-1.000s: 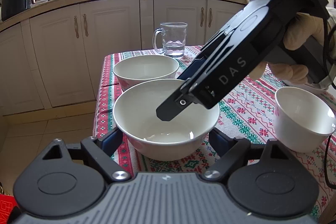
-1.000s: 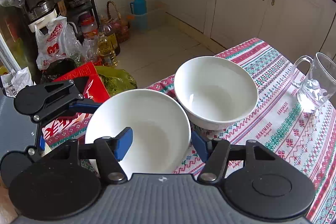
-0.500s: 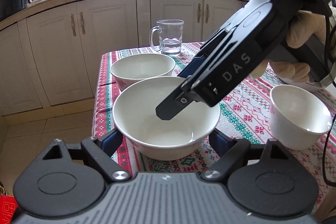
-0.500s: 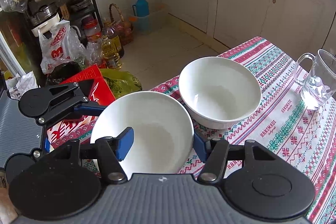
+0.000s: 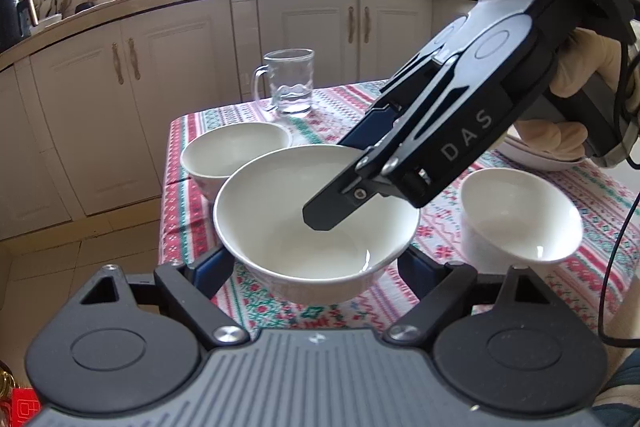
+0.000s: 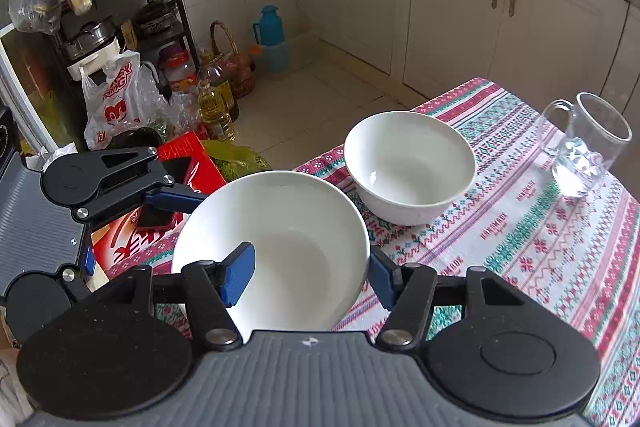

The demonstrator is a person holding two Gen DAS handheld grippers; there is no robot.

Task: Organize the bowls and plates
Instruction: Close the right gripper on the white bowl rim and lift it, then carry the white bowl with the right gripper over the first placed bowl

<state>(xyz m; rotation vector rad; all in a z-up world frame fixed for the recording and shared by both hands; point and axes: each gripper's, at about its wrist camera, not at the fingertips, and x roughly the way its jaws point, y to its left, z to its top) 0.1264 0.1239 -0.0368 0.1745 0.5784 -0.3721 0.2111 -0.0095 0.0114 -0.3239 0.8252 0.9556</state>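
- While both grippers close on it, the near bowl (image 5: 288, 251) sits at the near left corner of the table, just in front of the far bowl (image 5: 236, 151); whether it rests on the tablecloth (image 5: 184, 195) or hangs just above it I cannot tell
- Left gripper (image 5: 314, 261): the fingers straddle the near bowl from left and right, with the pads laid against its outer wall low down; they grasp it across its full width
- Right gripper (image 6: 310, 277): one blue pad is inside the near bowl and the other is outside its right rim; the fingers are clenched on the wall between them; a gloved hand (image 5: 576, 67) holds this tool at the right
- Contents: the near bowl is empty, with only a shine on its bottom; the far bowl and the small bowl (image 5: 516, 227) are empty too; whether the glass mug (image 5: 290, 83) holds water or only shows its thick base I cannot tell
- Count: three bowls, one mug and one plate (image 5: 532, 157), the last half hidden behind the gloved hand at the far right; the small bowl stands apart to the right of the near bowl; the mug stands at the far edge, beyond the far bowl
- Materials and shapes: the bowls are white, glossy and round, flaring from a narrow foot; the small bowl is steeper and narrower; the mug is clear glass, straight-sided, with a loop handle on its left; the tablecloth is woven-looking, with bands of red, green and white
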